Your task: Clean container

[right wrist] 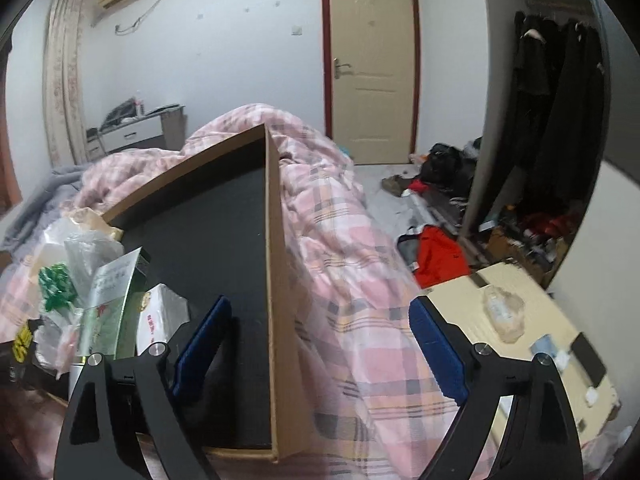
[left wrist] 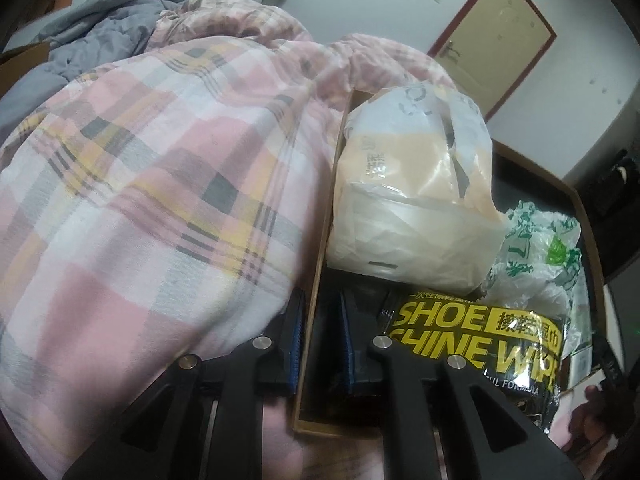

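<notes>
While the black-and-yellow packet reading "SHOE SHINE WIPES" lies in the cardboard box on the plaid quilt, the left gripper pinches the box's left wall between narrowed pads. The right gripper spreads wide, holding nothing, straddling the box's right wall. A cream bag and green-printed bag crowd the box

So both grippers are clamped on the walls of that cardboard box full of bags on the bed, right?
Not quite. Only the left gripper is clamped on a wall of the cardboard box. The right wrist view shows the right gripper wide open, its fingers straddling the opposite wall without touching.
</notes>
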